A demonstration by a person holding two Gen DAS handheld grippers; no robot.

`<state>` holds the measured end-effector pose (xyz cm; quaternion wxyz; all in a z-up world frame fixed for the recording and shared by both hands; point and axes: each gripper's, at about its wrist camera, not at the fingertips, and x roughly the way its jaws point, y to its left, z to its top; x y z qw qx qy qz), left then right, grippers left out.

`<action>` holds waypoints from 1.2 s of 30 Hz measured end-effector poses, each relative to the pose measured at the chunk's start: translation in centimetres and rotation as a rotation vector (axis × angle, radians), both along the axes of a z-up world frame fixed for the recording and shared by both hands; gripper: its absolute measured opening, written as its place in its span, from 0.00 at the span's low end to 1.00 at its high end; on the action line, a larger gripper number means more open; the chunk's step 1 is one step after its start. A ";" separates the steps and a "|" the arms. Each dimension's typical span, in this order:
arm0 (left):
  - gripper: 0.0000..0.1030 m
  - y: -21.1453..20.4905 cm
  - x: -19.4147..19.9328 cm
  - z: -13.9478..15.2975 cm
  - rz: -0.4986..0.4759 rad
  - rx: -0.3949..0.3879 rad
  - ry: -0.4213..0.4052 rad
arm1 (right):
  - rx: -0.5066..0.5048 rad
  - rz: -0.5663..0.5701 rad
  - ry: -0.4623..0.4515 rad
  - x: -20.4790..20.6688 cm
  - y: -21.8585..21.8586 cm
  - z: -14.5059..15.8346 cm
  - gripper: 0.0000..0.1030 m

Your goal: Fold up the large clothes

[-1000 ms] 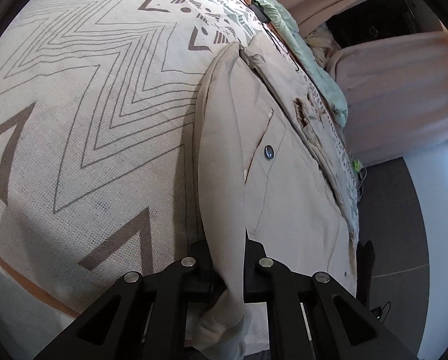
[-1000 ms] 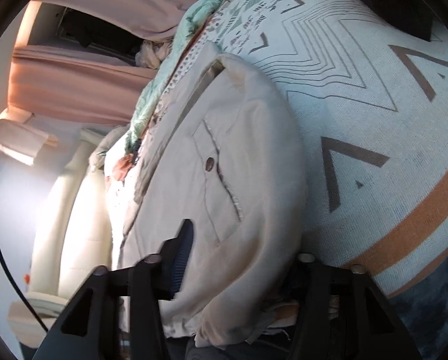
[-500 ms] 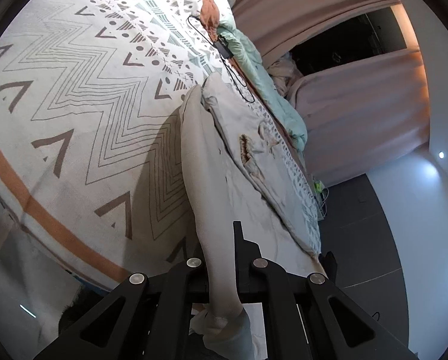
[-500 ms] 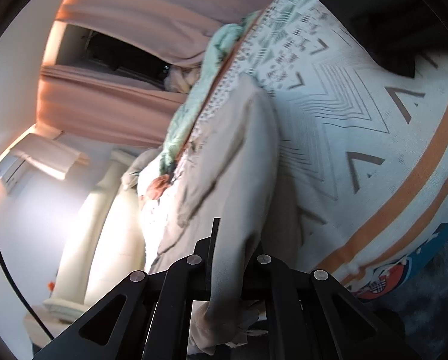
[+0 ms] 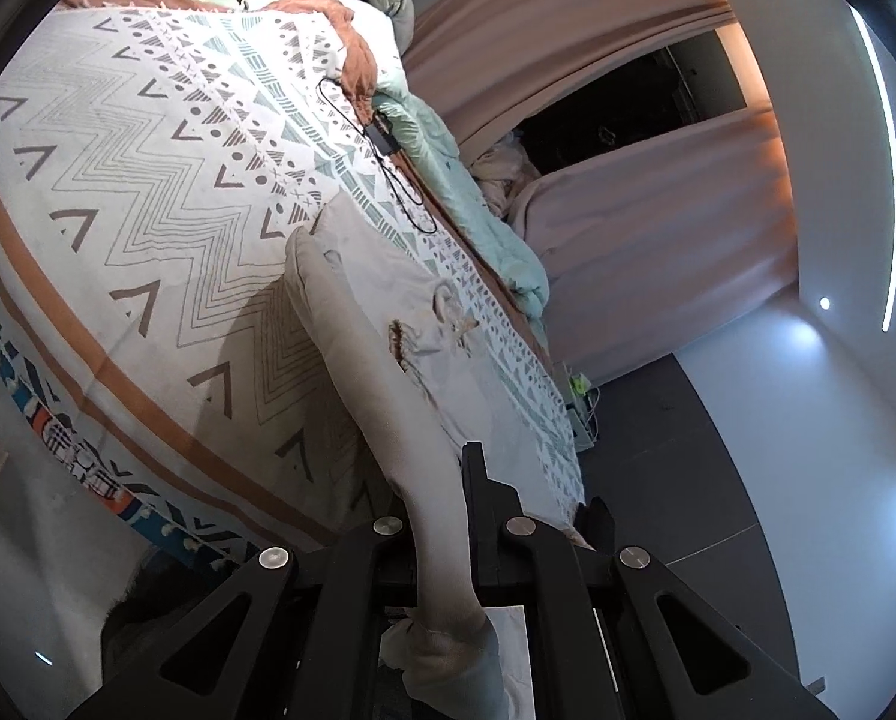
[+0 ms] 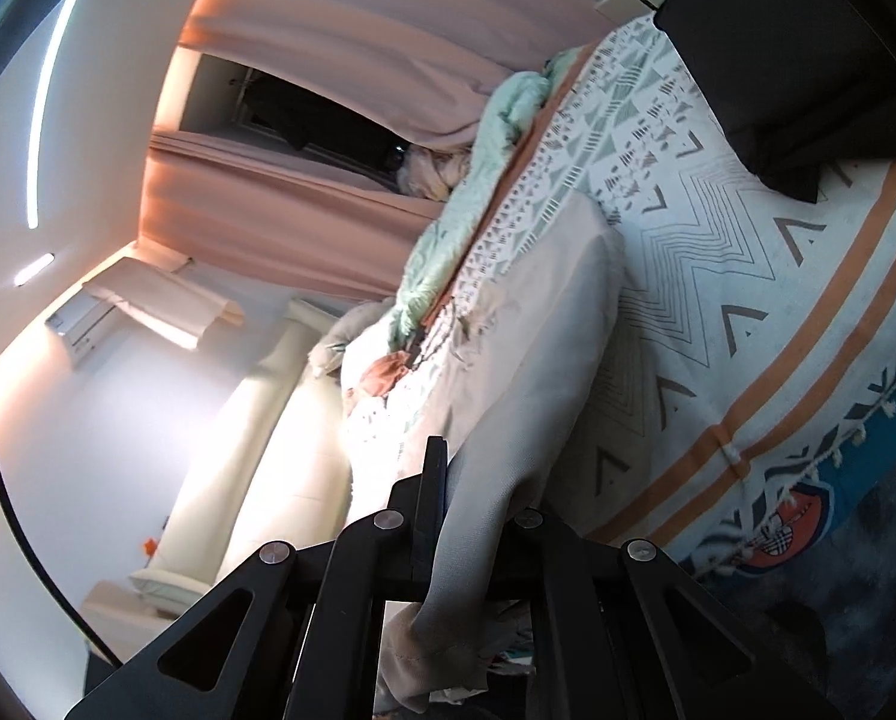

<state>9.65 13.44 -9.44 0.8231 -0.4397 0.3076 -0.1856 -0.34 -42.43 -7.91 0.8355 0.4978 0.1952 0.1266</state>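
A bed (image 5: pixel 148 192) under a white zigzag spread with orange bands fills the room's middle. A mint quilt (image 5: pixel 484 228) bunches along its far edge, a black cable (image 5: pixel 388 174) trailing beside it. Pink curtains (image 5: pixel 658 252) frame a dark window (image 5: pixel 628 114). The floor (image 5: pixel 676 456) is dark grey, the walls white. A light strip (image 5: pixel 886 168) glows overhead. A cream headboard (image 6: pixel 232 438) stands bright against the wall.

Setting: a home bedroom. Bed (image 5: pixel 148 192) fills most of both wrist views, covered by a white spread with grey zigzags, triangles and orange stripes. Crumpled mint-green blanket (image 5: pixel 484 228) lies along its far edge. Long pinkish curtains (image 5: pixel 658 252) hang to the floor, parted on a dark window (image 5: pixel 628 108). Cream padded headboard (image 6: pixel 256 408) stands against a white wall. A wall air conditioner (image 6: pixel 82 330) is mounted high. Dark grey floor (image 5: pixel 688 480).
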 end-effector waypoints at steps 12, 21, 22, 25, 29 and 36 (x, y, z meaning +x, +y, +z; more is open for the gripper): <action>0.04 1.2 -4.4 3.3 0.014 -0.035 -0.075 | 0.011 0.005 -0.075 -4.1 0.5 3.1 0.07; 0.05 1.4 -6.3 6.9 0.027 -0.024 -0.139 | -0.019 0.006 -0.134 -6.1 0.7 5.6 0.07; 0.05 1.4 -6.4 7.3 0.029 -0.022 -0.145 | -0.023 0.000 -0.137 -6.0 0.6 6.0 0.07; 0.05 1.6 -6.2 8.2 0.039 -0.010 -0.158 | -0.026 -0.007 -0.165 -5.4 0.6 6.8 0.07; 0.05 1.5 -4.8 8.8 0.040 -0.006 -0.158 | -0.021 -0.018 -0.173 -4.5 0.7 7.3 0.07; 0.05 1.1 -1.3 9.5 0.070 0.002 -0.171 | -0.035 -0.042 -0.156 -1.9 0.0 8.6 0.07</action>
